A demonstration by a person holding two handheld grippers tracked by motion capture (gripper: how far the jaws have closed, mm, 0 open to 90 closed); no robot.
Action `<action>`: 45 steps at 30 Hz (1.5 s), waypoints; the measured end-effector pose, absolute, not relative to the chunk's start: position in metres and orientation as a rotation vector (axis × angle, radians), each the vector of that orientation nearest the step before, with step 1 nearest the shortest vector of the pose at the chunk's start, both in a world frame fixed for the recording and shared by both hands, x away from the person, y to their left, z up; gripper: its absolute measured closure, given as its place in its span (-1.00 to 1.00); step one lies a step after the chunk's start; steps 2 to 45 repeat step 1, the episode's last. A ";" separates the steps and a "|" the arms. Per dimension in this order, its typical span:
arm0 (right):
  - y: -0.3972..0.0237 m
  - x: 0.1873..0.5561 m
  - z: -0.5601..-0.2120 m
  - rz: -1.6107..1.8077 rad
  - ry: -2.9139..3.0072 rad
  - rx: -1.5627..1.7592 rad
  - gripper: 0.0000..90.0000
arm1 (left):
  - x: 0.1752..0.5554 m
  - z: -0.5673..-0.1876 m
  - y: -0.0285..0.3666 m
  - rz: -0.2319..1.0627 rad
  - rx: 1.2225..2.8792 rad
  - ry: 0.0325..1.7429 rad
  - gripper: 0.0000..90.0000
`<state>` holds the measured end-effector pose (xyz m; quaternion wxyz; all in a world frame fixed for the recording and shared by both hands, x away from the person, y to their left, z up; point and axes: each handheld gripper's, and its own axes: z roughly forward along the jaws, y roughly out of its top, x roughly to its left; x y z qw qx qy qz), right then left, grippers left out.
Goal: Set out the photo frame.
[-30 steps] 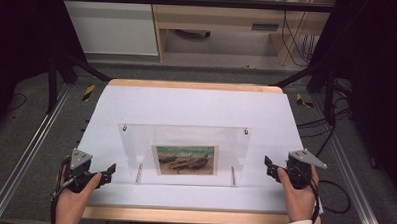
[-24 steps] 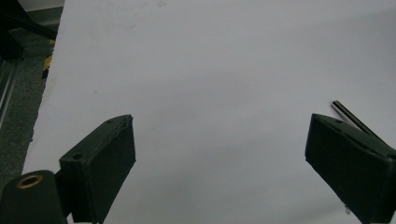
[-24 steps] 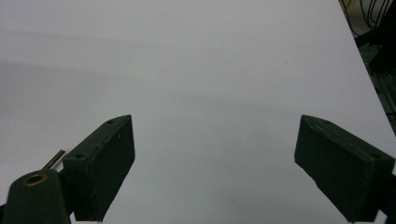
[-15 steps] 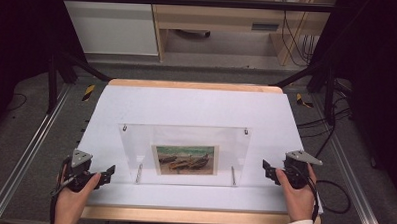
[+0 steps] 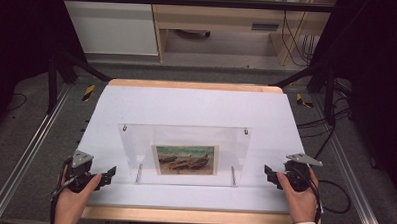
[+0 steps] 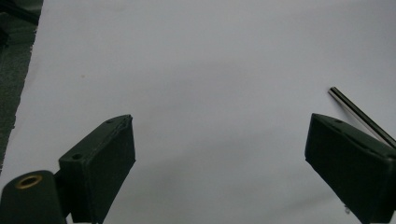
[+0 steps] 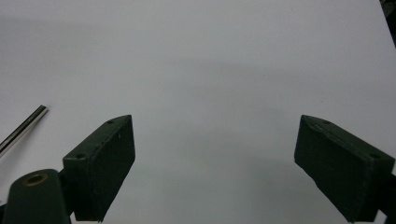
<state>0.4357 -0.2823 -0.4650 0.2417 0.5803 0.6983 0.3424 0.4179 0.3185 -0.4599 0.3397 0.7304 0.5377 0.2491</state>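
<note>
Claws left [image 5: 109, 172] and right [image 5: 268, 173] gape wide (both empty) flanking the picture frame [image 5: 185, 152]

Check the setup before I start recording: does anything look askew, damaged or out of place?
Nothing stands out. The clear acrylic photo frame lies flat and square on the white table, its boat picture straight. The left gripper and right gripper rest open at either side, touching nothing.
</note>
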 end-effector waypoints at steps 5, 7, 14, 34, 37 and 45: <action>-0.282 0.435 -0.465 0.938 1.908 1.587 -0.71 | 0.418 -0.460 0.318 0.651 1.894 1.397 -0.83; -0.282 0.435 -0.465 0.938 1.908 1.587 -0.71 | 0.418 -0.460 0.318 0.651 1.894 1.397 -0.83; -0.282 0.435 -0.465 0.938 1.908 1.587 -0.71 | 0.418 -0.460 0.318 0.651 1.894 1.397 -0.83; -0.282 0.435 -0.465 0.938 1.908 1.587 -0.71 | 0.418 -0.460 0.318 0.651 1.894 1.397 -0.83; -0.282 0.435 -0.465 0.938 1.908 1.587 -0.71 | 0.418 -0.460 0.318 0.651 1.894 1.397 -0.83; -0.282 0.435 -0.465 0.938 1.908 1.587 -0.71 | 0.418 -0.460 0.318 0.651 1.894 1.397 -0.83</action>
